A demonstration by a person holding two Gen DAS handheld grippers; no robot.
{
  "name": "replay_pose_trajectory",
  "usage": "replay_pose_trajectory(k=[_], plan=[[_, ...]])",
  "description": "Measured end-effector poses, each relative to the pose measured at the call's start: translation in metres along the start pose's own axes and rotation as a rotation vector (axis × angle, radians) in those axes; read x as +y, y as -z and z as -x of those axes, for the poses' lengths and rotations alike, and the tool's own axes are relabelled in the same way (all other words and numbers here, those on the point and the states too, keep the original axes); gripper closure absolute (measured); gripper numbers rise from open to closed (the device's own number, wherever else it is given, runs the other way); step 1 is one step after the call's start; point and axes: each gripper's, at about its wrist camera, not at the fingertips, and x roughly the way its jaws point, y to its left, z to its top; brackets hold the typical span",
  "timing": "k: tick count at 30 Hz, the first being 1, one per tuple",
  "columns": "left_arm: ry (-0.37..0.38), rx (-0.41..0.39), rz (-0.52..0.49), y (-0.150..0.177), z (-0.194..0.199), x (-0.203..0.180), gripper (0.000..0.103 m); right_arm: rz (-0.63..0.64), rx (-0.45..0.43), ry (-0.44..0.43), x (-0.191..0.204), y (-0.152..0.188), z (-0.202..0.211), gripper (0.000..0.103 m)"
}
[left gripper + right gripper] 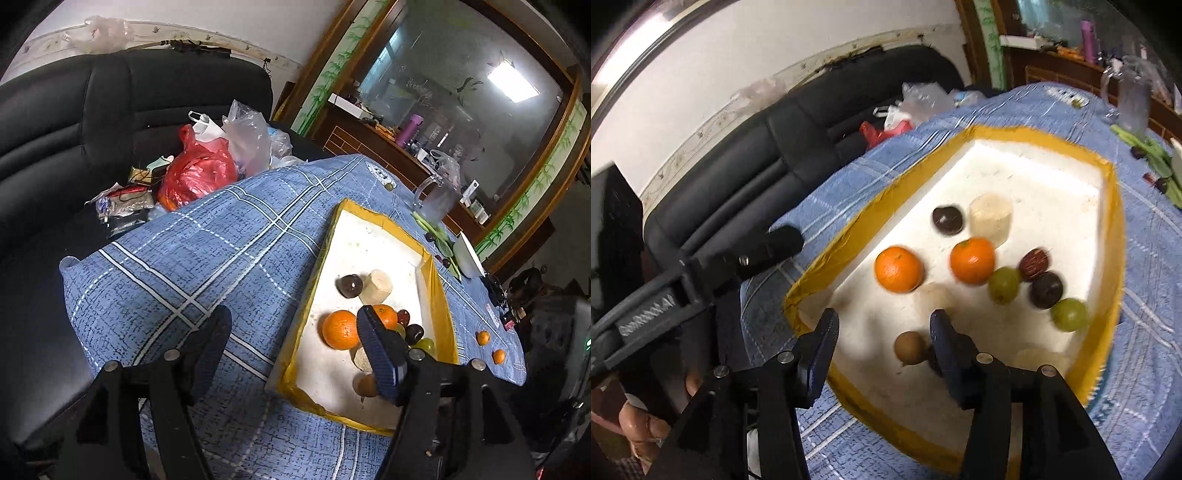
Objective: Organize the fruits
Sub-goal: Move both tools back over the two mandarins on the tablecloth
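A white foam tray with yellow taped rim [384, 221] [1049, 138] lies on the blue checked cloth. It holds two oranges [898, 268] [973, 260], dark plums [947, 220], green grapes [1069, 314], a small brown fruit [911, 347] and pale cut pieces [990, 218]. My left gripper [293, 326] is open and empty, its right finger over the tray's near corner by an orange [340, 329]. My right gripper [884, 330] is open and empty above the tray's near end, the brown fruit beside its right finger. The left gripper also shows in the right wrist view [768, 247].
Two small oranges [483, 337] [498, 356] lie on the cloth right of the tray. A glass pitcher [436, 201], green leaves with dark fruits [439, 243] and a white bowl [469, 254] stand farther right. Plastic bags [199, 173] sit on the black sofa.
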Motion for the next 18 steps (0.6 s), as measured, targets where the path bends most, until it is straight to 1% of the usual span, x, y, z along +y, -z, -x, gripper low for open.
replay_pose_trajectory(k=[3,6,11,13,15,18], plan=[[-0.001,0.001,-0.002,0.000,0.000,0.000,0.033,-0.027,-0.034,0.014,-0.009,-0.002,0.016,0.046],[-0.001,0.009,-0.014,0.001,-0.002,-0.003,0.032,-0.073,-0.059,0.031,-0.026,-0.001,0.030,0.037],[-0.007,0.022,-0.057,0.006,-0.003,-0.019,0.032,-0.151,-0.085,0.064,-0.058,0.009,0.052,0.036],[-0.005,0.024,-0.083,0.008,-0.002,-0.027,0.032,-0.167,-0.094,0.058,-0.068,0.016,0.061,0.036],[-0.004,0.024,-0.103,0.009,0.000,-0.034,0.032,-0.167,-0.102,0.104,-0.077,0.023,0.072,0.036],[-0.005,0.018,-0.132,0.011,0.003,-0.043,0.031,-0.184,-0.118,0.137,-0.095,0.036,0.092,0.036]])
